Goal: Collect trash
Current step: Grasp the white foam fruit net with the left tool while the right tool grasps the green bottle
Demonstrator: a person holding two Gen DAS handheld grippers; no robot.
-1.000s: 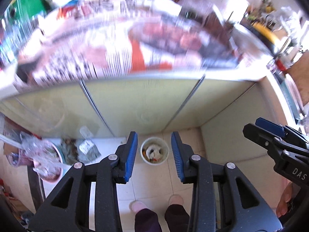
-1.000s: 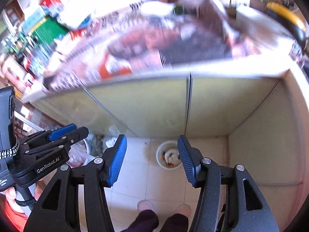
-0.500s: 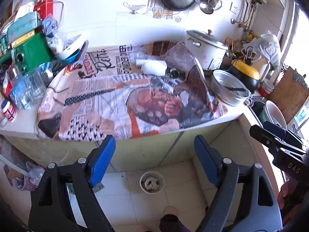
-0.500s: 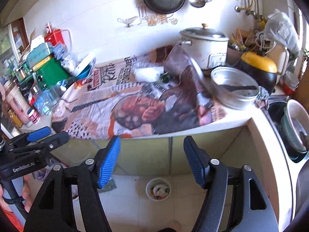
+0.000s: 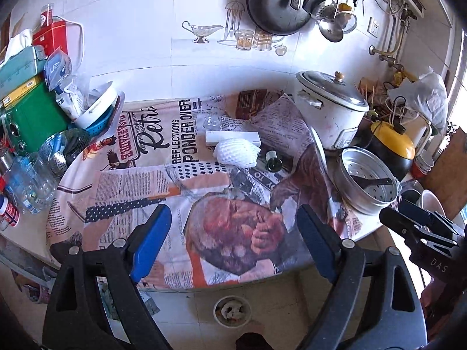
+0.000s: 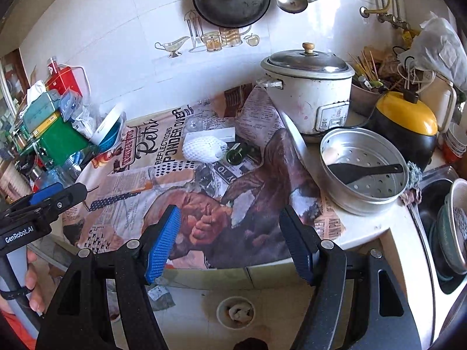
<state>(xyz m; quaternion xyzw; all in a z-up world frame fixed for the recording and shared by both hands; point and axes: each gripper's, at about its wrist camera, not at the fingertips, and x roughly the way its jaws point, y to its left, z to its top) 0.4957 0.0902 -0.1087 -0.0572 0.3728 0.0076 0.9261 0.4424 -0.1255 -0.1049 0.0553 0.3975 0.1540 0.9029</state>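
A white foam fruit net (image 5: pixel 235 152) (image 6: pixel 203 148) lies on the newspaper-print cloth (image 5: pixel 140 186) on the counter, with a flat white box (image 5: pixel 232 137) (image 6: pixel 224 133) behind it, a small clear plastic piece (image 5: pixel 212 121) further back and a dark green bottle (image 5: pixel 273 161) (image 6: pixel 237 154) on its side at its right. A small trash bin (image 5: pixel 232 310) (image 6: pixel 235 311) stands on the floor below the counter edge. My left gripper (image 5: pixel 233 240) and right gripper (image 6: pixel 230 239) are both open and empty, held above the near counter edge.
A white rice cooker (image 6: pixel 309 87), a metal steamer pot (image 6: pixel 363 169) with a black spatula and a yellow-lidded cooker (image 6: pixel 405 122) stand at the right. A sink with bowls (image 6: pixel 446 227) is at far right. Boxes and plastic bottles (image 5: pixel 26 116) crowd the left.
Both grippers have risen and tilted up from looking at the floor bin to looking over the counter. Their jaws have opened wider.
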